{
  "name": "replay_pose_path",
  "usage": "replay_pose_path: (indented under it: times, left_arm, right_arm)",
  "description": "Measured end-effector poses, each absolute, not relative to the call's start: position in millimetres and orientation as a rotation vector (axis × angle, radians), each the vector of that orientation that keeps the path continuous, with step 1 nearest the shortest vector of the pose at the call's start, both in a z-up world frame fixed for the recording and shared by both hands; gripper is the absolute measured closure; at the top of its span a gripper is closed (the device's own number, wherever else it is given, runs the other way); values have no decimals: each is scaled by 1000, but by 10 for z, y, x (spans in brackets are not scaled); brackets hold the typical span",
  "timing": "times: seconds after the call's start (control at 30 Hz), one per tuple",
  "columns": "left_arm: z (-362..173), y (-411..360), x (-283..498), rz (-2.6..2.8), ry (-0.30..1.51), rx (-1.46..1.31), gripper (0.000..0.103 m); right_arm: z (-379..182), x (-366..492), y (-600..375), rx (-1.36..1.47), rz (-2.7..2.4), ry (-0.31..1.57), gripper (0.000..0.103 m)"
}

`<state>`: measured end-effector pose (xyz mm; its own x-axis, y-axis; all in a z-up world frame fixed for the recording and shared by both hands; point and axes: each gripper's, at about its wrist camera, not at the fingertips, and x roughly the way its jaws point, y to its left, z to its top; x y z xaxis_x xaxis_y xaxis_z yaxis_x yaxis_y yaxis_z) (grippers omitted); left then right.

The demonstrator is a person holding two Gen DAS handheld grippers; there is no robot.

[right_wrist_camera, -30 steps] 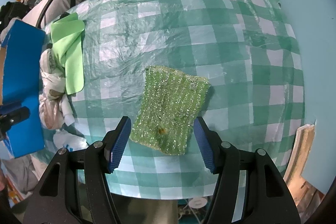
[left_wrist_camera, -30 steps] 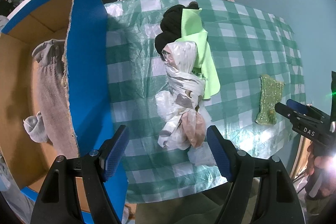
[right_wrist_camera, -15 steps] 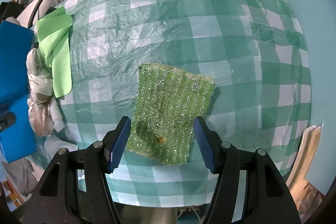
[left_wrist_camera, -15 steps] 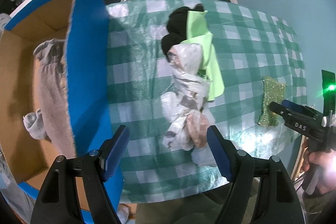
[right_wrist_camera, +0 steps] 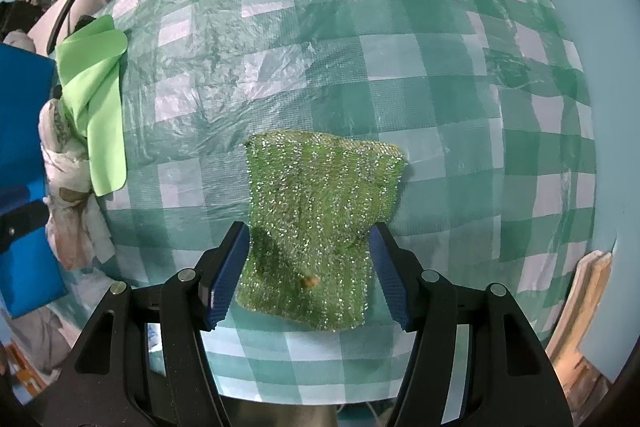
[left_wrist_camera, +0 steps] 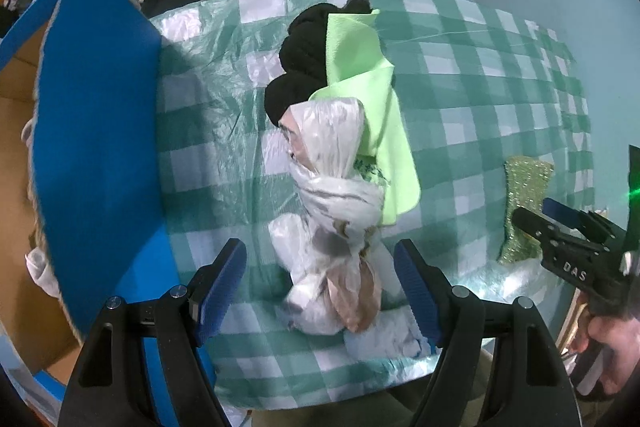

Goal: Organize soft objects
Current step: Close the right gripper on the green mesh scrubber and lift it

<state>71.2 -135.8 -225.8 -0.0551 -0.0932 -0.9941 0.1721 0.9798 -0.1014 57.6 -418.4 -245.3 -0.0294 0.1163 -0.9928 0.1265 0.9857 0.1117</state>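
Observation:
A twisted bundle of white plastic bags [left_wrist_camera: 336, 227] lies on the green checked tablecloth [left_wrist_camera: 480, 99], with a light green cloth [left_wrist_camera: 368, 99] and a black fabric item [left_wrist_camera: 304, 75] behind it. My left gripper [left_wrist_camera: 320, 291] is open with its jaws on either side of the bundle's near end. A glittery green scrub cloth [right_wrist_camera: 316, 219] lies flat near the table's front edge. My right gripper [right_wrist_camera: 308, 275] is open, its jaws flanking the cloth's near part; it also shows in the left wrist view [left_wrist_camera: 560, 227].
A blue cardboard box [left_wrist_camera: 100, 147] with its flap up stands left of the table, with grey fabric inside. A person in dark clothes sits behind the table. A wooden edge [right_wrist_camera: 580, 299] shows at the right, below the table rim.
Both grippers have moved forward: the left now straddles the plastic bundle's near end and the right reaches around the glittery cloth. Both stay open.

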Motion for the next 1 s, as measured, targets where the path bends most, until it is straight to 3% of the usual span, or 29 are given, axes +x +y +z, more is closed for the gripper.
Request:
replay_pose_path:
  times: [0.57, 0.67, 0.73, 0.83, 1.0]
  left_arm:
    - [-2574, -1338, 798, -219, 1673, 26, 27]
    - [-2582, -1310, 799, -250, 1666, 20, 48]
    - [-2585, -1300, 744, -270, 1660, 8, 65]
    - [-2557, -1268, 699, -273, 1640, -1, 73]
    - [-2457, -1200, 643, -268, 1606, -2, 75]
  right_arm:
    - [-2623, 592, -3859, 36, -38, 1579, 42]
    - [-2555, 542, -3722, 33, -18, 1574, 48]
    - [-2537, 519, -3681, 20, -4, 1569, 62]
    - [-2499, 504, -3648, 12, 18, 1563, 80]
    - [-2480, 377, -3534, 29, 36, 1558, 88]
